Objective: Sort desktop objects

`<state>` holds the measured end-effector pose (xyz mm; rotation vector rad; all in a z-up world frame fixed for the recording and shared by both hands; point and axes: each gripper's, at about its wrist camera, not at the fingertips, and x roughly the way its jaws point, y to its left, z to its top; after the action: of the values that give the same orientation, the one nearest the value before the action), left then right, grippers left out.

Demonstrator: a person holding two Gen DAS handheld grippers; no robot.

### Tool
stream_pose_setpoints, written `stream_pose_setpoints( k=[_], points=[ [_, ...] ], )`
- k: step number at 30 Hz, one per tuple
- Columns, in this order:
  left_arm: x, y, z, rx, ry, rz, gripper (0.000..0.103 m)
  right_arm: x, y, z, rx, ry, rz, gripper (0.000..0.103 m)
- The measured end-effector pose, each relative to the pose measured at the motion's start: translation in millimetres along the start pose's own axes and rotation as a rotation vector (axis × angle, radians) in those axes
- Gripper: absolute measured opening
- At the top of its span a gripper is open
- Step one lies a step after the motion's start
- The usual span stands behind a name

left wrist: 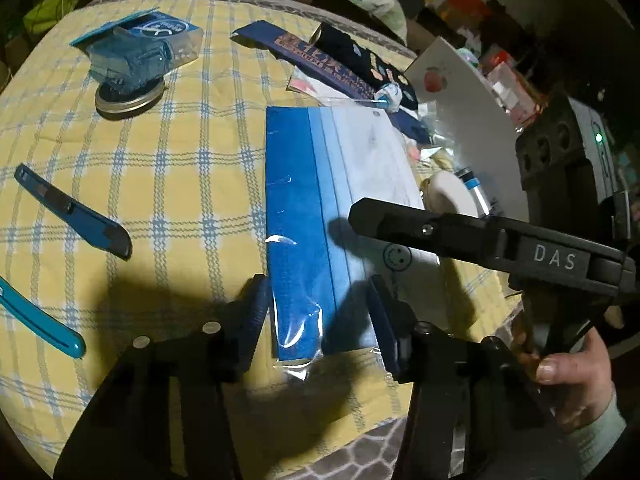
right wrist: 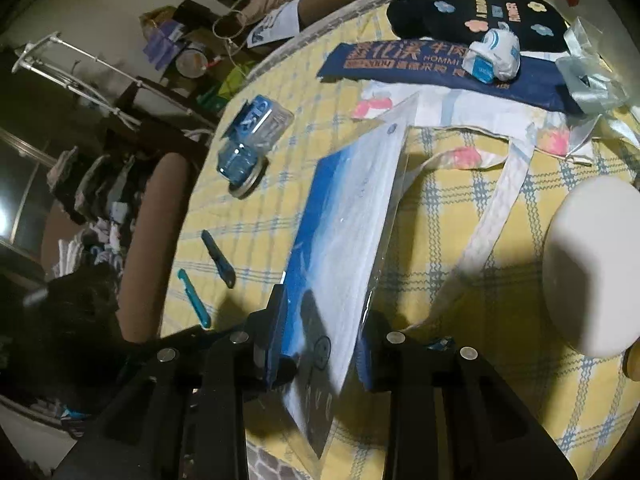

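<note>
A blue-and-white booklet in a clear sleeve [left wrist: 320,200] lies on the yellow checked cloth [left wrist: 180,152]. My left gripper [left wrist: 320,312] is open, its fingers either side of the booklet's near end. My right gripper [right wrist: 324,344] is open too, its jaws either side of the same booklet [right wrist: 348,220], which looks tilted up; I cannot tell if the pads touch it. In the left wrist view, the right gripper's finger [left wrist: 400,224] reaches over the booklet's right side.
Two blue utility knives [left wrist: 72,212] [left wrist: 40,320] lie at the left. A blue plastic pack on a round tin [left wrist: 132,64] sits far left. A dark banner [left wrist: 320,64], black cloth [right wrist: 480,20], tissue pack [right wrist: 492,60], white round object [right wrist: 592,264] and white strap [right wrist: 496,208] lie to the right.
</note>
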<state>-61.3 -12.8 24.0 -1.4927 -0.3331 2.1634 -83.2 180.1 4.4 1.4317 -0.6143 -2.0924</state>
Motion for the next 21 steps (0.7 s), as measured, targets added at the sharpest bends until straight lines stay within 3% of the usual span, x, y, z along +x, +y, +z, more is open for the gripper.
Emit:
stream_pose_setpoints(
  k=[6,9,11,12,14,15,21],
  points=[
    [-9,6,5,-0.065,-0.039,-0.072,0.046,-9,-8,-1,0.077,-0.021,0.135,0.025],
    [-9,16,7,-0.119,-0.051,-0.105,0.060,-18,-12,0,0.104,-0.039,0.200,0.024],
    [-7,24,6,-0.170,-0.044,-0.164,0.061,-23,-15,1,0.116,-0.048,0.225,0.024],
    [-6,27,6,-0.192,-0.043,-0.216,0.059,-26,-18,1,0.133,-0.053,0.255,0.024],
    [-8,24,8,-0.192,-0.046,-0.276,0.032,-29,-19,2,0.146,-0.061,0.279,0.024],
    [-10,18,9,-0.170,-0.050,-0.285,0.028,-32,-18,3,0.134,-0.064,0.280,0.024],
    [-28,-25,13,-0.067,-0.101,-0.294,0.026,-54,-7,6,0.061,-0.083,0.263,0.024]
  ],
)
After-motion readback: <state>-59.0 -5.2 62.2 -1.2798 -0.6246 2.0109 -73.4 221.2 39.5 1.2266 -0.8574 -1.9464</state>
